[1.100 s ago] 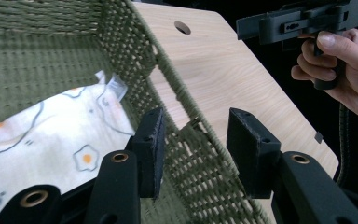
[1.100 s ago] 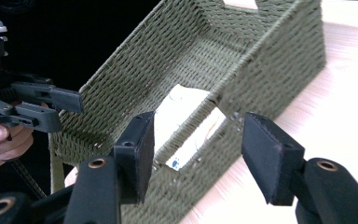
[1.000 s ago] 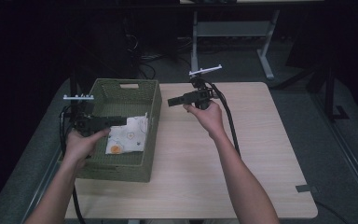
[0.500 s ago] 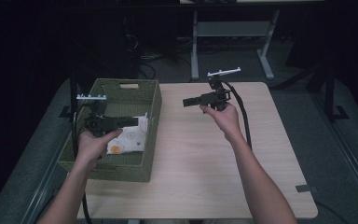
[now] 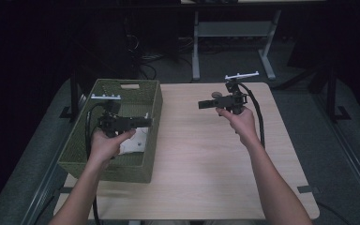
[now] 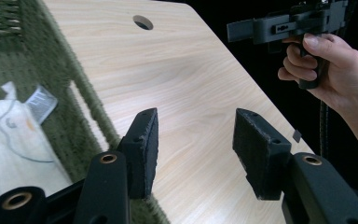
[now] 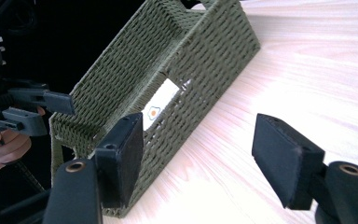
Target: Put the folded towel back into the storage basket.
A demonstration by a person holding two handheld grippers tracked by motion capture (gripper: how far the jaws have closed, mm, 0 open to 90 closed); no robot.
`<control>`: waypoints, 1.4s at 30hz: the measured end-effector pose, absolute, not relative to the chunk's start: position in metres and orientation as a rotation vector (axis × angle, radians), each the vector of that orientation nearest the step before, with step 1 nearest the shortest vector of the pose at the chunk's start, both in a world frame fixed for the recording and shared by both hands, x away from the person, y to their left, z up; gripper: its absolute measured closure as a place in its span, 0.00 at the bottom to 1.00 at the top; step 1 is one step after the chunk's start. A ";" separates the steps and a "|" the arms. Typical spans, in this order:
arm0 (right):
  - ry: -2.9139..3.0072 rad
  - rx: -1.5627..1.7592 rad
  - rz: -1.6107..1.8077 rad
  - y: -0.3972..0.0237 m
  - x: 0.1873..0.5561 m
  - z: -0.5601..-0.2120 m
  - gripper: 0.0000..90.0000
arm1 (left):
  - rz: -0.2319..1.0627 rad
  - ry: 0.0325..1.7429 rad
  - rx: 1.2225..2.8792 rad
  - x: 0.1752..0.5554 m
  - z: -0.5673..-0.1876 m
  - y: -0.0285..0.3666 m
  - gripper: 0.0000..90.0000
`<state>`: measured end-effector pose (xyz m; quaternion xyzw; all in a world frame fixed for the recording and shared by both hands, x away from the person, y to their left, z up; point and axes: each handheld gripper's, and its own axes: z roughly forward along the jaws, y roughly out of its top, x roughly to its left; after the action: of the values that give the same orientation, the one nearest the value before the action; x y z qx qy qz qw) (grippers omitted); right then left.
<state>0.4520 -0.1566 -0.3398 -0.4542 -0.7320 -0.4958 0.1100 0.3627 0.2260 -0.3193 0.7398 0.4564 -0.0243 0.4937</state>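
The left gripper (image 5: 143,122) is held above the right wall of the basket (image 5: 82,154), at the near left of the bench (image 5: 201,168), pointing right. Its jaws are spread and have just been opening; nothing lies between them. In the left gripper view, light wood shows in the gap, with the basket wall below the left jaw.

A white pouch (image 5: 133,143) with an orange mark lies on the basket floor, against the right wall and below the left gripper. The left gripper view shows it at the lower left (image 6: 14,144). The right gripper view shows it through the weave (image 7: 161,105).

The right gripper (image 5: 204,104) is held above the far centre of the bench, well apart from the basket, pointing left toward it. Its jaws are spread, have just been opening, and are empty.

A round hole (image 6: 143,22) sits in the far part of the bench.
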 end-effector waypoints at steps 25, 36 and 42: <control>-2.104 -1.432 -1.459 -0.212 0.432 -0.356 0.36 | -0.121 1.020 1.851 0.360 -0.327 0.167 0.53; -2.088 -1.465 -1.464 -0.230 0.424 -0.362 0.36 | -0.152 1.003 1.855 0.359 -0.335 0.145 0.52; -2.080 -1.479 -1.458 -0.238 0.420 -0.366 0.35 | -0.161 1.001 1.853 0.358 -0.341 0.135 0.50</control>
<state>0.4204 -0.2383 -0.3656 -0.5006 -0.7042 -0.4933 0.1009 0.3581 0.1347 -0.3409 0.7637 0.4126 -0.0663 0.4921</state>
